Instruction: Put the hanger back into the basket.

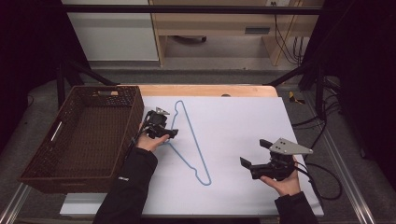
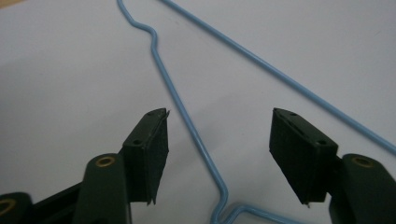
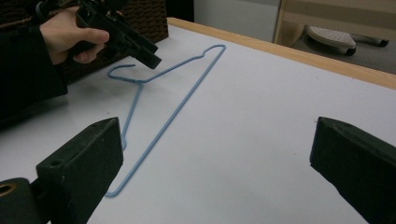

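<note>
The thin light-blue wire hanger (image 1: pixel 189 140) lies flat on the smooth white desk (image 1: pixel 243 121), one arm running between the left tongs' (image 2: pixel 219 140) parted, ribbed black jaws, untouched. The right tongs (image 1: pixel 254 154) gape empty nearby. A dark woven wicker basket (image 1: pixel 79 135) sits alongside.
</note>
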A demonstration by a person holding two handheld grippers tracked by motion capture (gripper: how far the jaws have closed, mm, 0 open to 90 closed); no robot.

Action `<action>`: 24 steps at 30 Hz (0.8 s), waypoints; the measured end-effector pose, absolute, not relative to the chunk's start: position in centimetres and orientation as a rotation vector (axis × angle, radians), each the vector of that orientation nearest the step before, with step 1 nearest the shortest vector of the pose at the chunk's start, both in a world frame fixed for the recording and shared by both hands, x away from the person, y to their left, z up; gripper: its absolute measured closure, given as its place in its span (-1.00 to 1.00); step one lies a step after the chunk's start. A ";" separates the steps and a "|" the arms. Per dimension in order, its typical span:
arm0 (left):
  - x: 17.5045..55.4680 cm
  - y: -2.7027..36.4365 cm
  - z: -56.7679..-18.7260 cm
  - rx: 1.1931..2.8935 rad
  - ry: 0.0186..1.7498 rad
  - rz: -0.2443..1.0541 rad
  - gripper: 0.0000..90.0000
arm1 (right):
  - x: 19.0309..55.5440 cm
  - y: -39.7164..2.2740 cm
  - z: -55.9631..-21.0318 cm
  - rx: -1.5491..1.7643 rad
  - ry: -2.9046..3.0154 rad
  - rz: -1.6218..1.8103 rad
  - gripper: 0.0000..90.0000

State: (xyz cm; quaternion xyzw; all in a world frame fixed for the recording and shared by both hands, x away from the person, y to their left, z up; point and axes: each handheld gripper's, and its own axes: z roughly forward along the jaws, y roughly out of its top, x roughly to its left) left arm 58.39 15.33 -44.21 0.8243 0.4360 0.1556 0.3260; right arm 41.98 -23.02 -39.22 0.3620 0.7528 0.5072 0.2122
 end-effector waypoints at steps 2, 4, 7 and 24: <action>58.6 15.2 -44.9 2.167 1.166 0.409 -0.04 | 42.0 -23.0 -39.2 1.002 2.094 1.406 -0.93; 58.6 15.3 -45.2 2.165 1.175 0.407 0.03 | 42.0 -22.9 -39.3 1.005 2.093 1.408 -0.93; 58.8 15.4 -46.0 2.183 1.200 0.390 0.16 | 42.0 -22.9 -39.3 1.004 2.097 1.405 -0.93; 58.7 14.9 -46.5 2.197 1.231 0.430 0.69 | 42.2 -22.5 -39.6 1.004 2.112 1.398 -0.93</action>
